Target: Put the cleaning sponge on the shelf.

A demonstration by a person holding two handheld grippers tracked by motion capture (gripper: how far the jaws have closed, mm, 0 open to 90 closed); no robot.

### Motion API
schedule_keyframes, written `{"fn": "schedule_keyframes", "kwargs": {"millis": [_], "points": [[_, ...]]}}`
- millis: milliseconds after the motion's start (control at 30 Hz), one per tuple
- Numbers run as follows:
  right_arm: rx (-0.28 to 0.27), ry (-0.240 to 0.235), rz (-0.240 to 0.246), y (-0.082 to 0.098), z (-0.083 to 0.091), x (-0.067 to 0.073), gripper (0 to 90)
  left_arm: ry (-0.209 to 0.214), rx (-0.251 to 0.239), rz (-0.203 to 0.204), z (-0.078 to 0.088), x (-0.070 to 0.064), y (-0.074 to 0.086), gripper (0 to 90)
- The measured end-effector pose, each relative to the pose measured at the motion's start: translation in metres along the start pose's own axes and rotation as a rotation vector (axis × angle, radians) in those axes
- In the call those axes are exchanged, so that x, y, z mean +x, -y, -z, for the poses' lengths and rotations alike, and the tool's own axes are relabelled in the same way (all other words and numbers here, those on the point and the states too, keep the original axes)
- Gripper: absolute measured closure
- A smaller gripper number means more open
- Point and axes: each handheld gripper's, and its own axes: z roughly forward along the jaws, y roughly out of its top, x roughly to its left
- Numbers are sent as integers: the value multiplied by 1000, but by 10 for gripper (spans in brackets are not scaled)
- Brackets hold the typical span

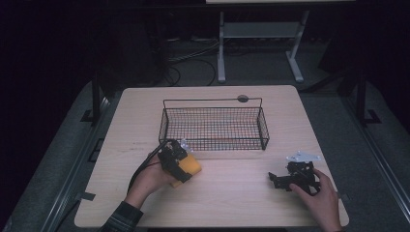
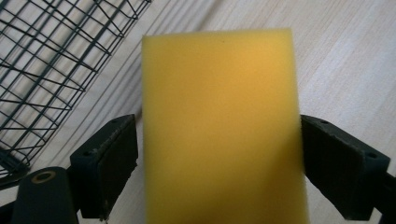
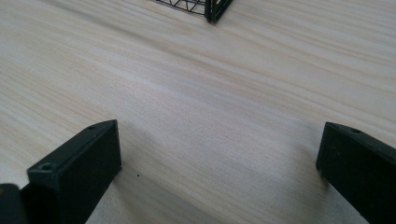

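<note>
The yellow sponge (image 2: 219,126) sits between the two black jaws of my left gripper (image 1: 180,162), and the jaws press on its two long sides, so I am pinching it. In the high view the sponge (image 1: 192,166) is low over the table (image 1: 232,198), just in front of the black wire basket (image 1: 214,126) and near the basket's left front corner. I cannot tell if the sponge touches the table or hangs a little above it. The sponge looks soft and very light, like foam. I think it will squash if I squeeze hard, so a gentle squeeze is enough. It does not look slippery, and it will not break if it falls. The best place to hold it is across its narrow middle, on the flat sides, just as my jaws stand now. The basket (image 2: 51,70) is up and to the left in my left gripper view, and nothing lies in the part I can see. My right gripper (image 1: 296,178) rests on the table, well apart from the sponge, off to the right. Its jaws are spread wide and hold nothing, with bare wood (image 3: 201,107) between them. A corner of the basket (image 3: 210,8) peeks in at the top of that view.
</note>
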Motion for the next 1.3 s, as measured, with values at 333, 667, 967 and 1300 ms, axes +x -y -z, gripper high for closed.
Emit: {"fn": "schedule_keyframes", "kwargs": {"millis": [333, 667, 967, 1300], "points": [[0, 0, -1, 0, 0, 0, 0, 3, 29, -2, -6, 0, 0, 163], [0, 0, 0, 0, 0, 0, 0, 9, 24, 7, -5, 0, 0, 217], [0, 0, -1, 0, 0, 0, 0, 12, 26, 14, -3, 2, 1, 227], [0, 0, 0, 0, 0, 0, 0, 34, 4, 29, 7, 2, 1, 229]]}}
